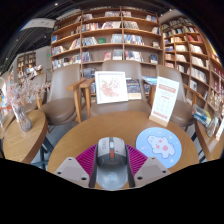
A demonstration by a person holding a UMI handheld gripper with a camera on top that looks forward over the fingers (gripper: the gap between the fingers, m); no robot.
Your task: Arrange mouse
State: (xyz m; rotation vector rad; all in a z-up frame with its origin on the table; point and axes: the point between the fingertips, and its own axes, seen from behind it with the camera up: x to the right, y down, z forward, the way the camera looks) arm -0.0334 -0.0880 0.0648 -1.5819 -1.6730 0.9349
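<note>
One mouse, grey with a dark wheel, sits between the two fingers of the gripper, its flanks against the magenta pads, so the fingers appear narrowed onto it and holding it. It is just above the near edge of the round wooden tabletop. One mouse pad, white with a coloured print, lies on the tabletop just to the right of the fingers and slightly ahead. Two upright sign cards stand further back: one near the middle, one to the right. Two chairs are visible beyond the tabletop, and bookshelves fill the back wall. A vase with branches stands on a neighbouring table to the left.

The likely risk: the mouse is smooth and rounded, so a loose hold could let it slip or twist as it travels to the mouse pad. Set down too far right, it may overhang the mouse pad's edge. Whether a cable trails from it cannot be seen.
</note>
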